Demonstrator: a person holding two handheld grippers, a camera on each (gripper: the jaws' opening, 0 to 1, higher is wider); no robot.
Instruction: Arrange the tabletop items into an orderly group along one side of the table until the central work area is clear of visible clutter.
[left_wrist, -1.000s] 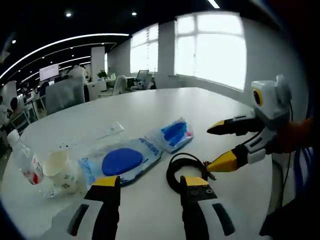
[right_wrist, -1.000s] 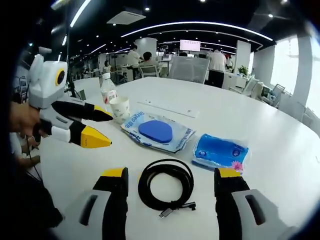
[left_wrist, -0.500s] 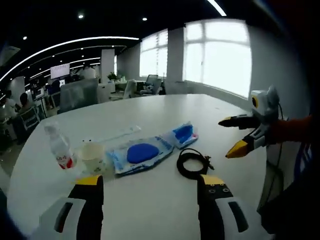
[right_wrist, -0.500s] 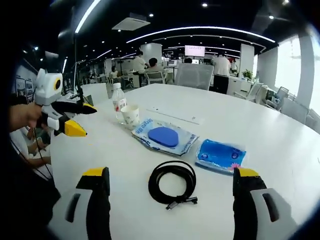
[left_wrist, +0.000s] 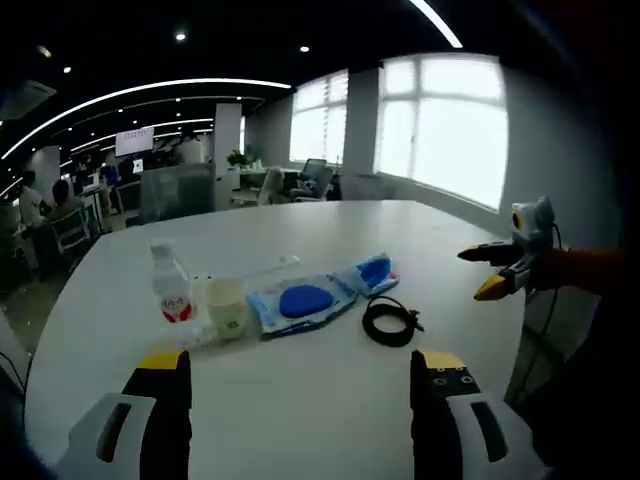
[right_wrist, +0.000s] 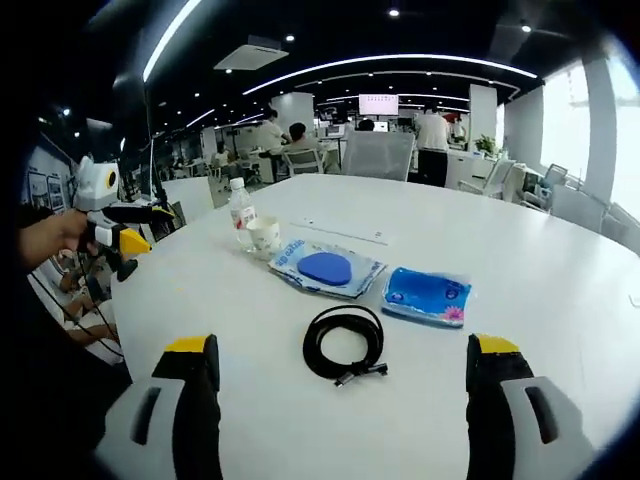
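Left hand-held gripper and right hand-held gripper are seen released, jaws spread wide, nothing grasped. On the white desk, mid-frame, are noted a coiled black cable, two blue packets, a paper cup and a water bottle, all near one another.

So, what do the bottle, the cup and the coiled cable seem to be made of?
The bottle looks like clear plastic: see-through body, white cap, a red and white label. The cup seems to be paper, matte off-white with a faint print, though thin plastic is possible. The cable appears sheathed in black rubber or plastic, slightly glossy, with a metal-looking plug at its end.
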